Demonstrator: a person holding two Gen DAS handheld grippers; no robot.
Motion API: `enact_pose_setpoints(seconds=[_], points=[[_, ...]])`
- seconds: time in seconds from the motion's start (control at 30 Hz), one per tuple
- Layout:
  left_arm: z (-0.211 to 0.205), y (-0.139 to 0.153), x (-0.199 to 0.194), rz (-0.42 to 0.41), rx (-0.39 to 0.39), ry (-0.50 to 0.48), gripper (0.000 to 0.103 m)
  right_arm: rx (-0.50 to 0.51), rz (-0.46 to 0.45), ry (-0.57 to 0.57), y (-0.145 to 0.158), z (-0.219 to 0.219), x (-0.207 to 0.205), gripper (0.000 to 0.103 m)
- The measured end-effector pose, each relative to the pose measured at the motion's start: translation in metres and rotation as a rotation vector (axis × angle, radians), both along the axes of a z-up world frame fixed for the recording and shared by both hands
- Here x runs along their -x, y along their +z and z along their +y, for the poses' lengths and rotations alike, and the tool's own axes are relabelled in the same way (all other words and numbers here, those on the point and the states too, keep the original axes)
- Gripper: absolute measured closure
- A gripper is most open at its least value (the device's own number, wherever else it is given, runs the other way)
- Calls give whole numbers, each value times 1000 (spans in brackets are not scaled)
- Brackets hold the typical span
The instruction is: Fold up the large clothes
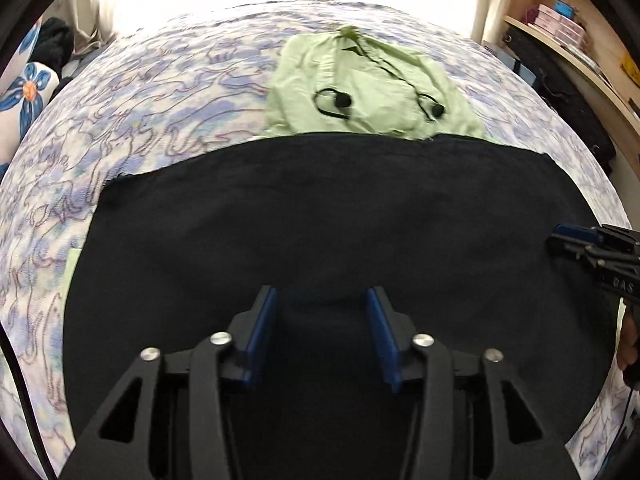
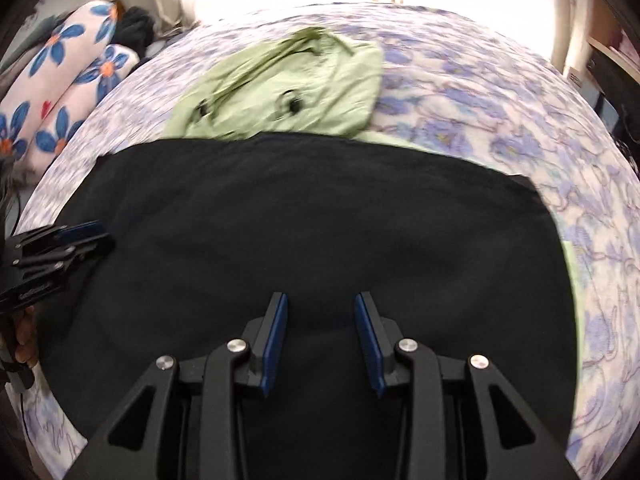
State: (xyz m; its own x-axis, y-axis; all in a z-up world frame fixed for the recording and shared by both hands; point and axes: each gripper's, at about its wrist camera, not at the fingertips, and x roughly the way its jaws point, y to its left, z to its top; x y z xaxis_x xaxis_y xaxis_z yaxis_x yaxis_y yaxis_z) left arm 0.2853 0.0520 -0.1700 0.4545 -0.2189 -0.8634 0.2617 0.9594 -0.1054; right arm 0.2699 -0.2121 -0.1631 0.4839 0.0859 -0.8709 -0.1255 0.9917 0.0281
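Observation:
A large black garment [image 1: 320, 216] lies spread flat on the bed and fills the near half of both views; it also shows in the right wrist view [image 2: 304, 220]. My left gripper [image 1: 322, 300] is open just above its near part, holding nothing. My right gripper [image 2: 321, 304] is open above the same cloth, holding nothing. Each gripper shows in the other's view: the right one at the right edge [image 1: 560, 240], the left one at the left edge [image 2: 96, 236]. A light green garment [image 1: 360, 88] with black drawstrings lies crumpled beyond the black one [image 2: 296, 96].
The bed sheet [image 1: 140, 112] has a blue and purple floral print. Flower-print pillows [image 2: 60, 92] lie at the far left. A wooden shelf [image 1: 568, 32] with boxes stands at the right. A bright window is behind the bed.

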Motion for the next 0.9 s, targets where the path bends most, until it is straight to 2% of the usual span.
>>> enact_pose_setpoints(seconds=[0.1,0.17,0.23,0.53,0.63,0.7,0.9], points=[[5,3,-12,24,2,1,56,-8,22,-16,0,-8,-12,67],[5,7,-20,31,-8,4,48,-27,35,-20,4,-12,-20,67],[5,15,-36,21,-27,6,44,-37,28,-13,12,-14,-29,67],[-3,53,-128,-22,-59,7,42,-117,-9,-54,60,-25,-111,67],[-2,57,-164,-8,-60,35,42,-148,-6,-78,71,-31,-144,59],[-3,59,-190,10,-41,57,42,-169,-3,-105,74,-36,-166,51],[-14,45,-241,26,-1,74,42,-311,34,-188,60,-54,-233,51]])
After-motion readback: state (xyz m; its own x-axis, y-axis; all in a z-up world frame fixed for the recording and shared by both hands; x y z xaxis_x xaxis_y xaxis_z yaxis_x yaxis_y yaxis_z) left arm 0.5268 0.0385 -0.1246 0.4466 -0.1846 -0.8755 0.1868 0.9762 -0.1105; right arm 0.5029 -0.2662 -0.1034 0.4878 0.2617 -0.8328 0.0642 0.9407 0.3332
